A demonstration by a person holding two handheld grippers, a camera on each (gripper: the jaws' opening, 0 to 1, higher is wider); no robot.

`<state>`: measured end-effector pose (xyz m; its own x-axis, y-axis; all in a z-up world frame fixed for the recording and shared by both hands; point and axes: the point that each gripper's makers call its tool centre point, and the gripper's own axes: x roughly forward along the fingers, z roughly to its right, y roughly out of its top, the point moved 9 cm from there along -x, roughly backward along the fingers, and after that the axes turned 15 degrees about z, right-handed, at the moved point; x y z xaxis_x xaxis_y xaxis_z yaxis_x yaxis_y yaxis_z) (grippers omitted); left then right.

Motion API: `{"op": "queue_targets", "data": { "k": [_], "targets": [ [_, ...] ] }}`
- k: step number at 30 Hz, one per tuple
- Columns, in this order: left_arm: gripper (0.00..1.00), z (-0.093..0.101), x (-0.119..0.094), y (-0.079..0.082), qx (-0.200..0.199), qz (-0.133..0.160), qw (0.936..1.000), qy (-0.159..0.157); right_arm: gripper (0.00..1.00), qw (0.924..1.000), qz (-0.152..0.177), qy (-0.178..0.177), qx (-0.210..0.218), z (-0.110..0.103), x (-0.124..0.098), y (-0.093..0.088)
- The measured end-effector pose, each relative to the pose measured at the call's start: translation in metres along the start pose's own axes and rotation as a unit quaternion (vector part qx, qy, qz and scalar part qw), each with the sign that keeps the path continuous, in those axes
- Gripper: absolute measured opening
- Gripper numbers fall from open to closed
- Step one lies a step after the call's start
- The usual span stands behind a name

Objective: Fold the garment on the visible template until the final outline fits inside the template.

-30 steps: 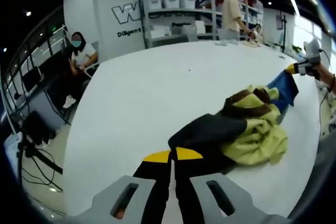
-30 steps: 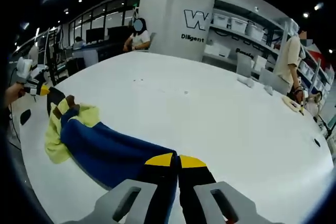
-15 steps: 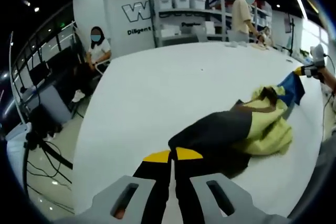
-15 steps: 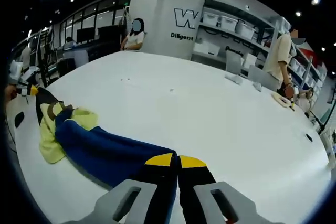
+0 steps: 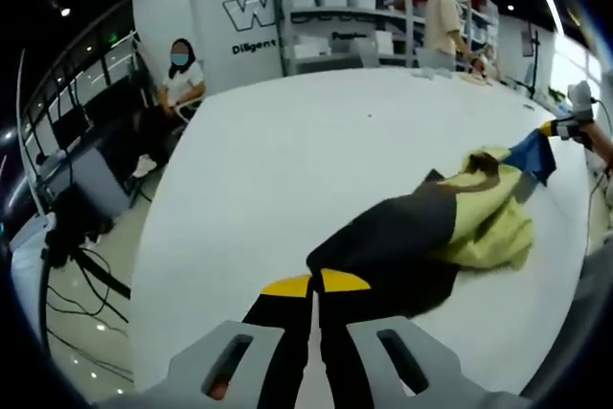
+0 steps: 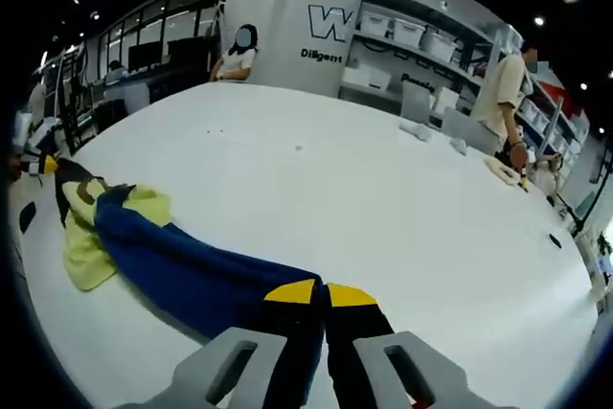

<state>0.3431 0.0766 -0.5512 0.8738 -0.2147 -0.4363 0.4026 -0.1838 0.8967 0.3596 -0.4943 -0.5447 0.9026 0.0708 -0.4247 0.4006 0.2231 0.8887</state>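
Currently both grippers clenched on the blue, black and pale-yellow fabric garment [image 5: 450,227]: left gripper [image 5: 314,284] grips its black end, right gripper [image 6: 321,292] its blue end, on white table [image 6: 383,208].

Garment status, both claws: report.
Left claw shut on garment's black end. Right claw shut on its blue end. Garment stretched between them over white table, yellow middle bunched. No template visible, nothing in the way.

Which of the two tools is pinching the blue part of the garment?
The right tool: blue cloth of the garment runs straight into its shut jaws. The left tool grips black cloth instead.
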Motion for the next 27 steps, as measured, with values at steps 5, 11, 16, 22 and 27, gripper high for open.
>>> {"op": "queue_targets", "data": {
  "k": [5,11,16,22,27],
  "targets": [
    [0.00,0.001,0.001,-0.010,-0.004,-0.019,0.9998,0.000,0.00,0.9997,-0.021,0.002,0.009,-0.002,0.002,-0.015],
    [0.01,0.004,0.005,-0.024,-0.008,-0.045,0.9990,0.001,0.00,0.9988,-0.038,0.006,0.029,-0.005,0.008,-0.032],
    [0.02,0.006,0.006,-0.032,0.001,-0.059,0.9981,0.017,0.00,0.9978,-0.034,0.003,0.056,-0.010,0.011,-0.040],
    [0.17,0.000,0.000,-0.021,-0.007,-0.033,0.9992,0.022,0.11,0.9959,-0.003,0.027,0.086,-0.020,0.002,-0.036],
    [0.30,0.002,-0.002,-0.004,0.001,0.006,1.0000,0.006,0.23,0.9940,0.021,0.050,0.094,-0.041,-0.008,-0.028]
  ]
}}
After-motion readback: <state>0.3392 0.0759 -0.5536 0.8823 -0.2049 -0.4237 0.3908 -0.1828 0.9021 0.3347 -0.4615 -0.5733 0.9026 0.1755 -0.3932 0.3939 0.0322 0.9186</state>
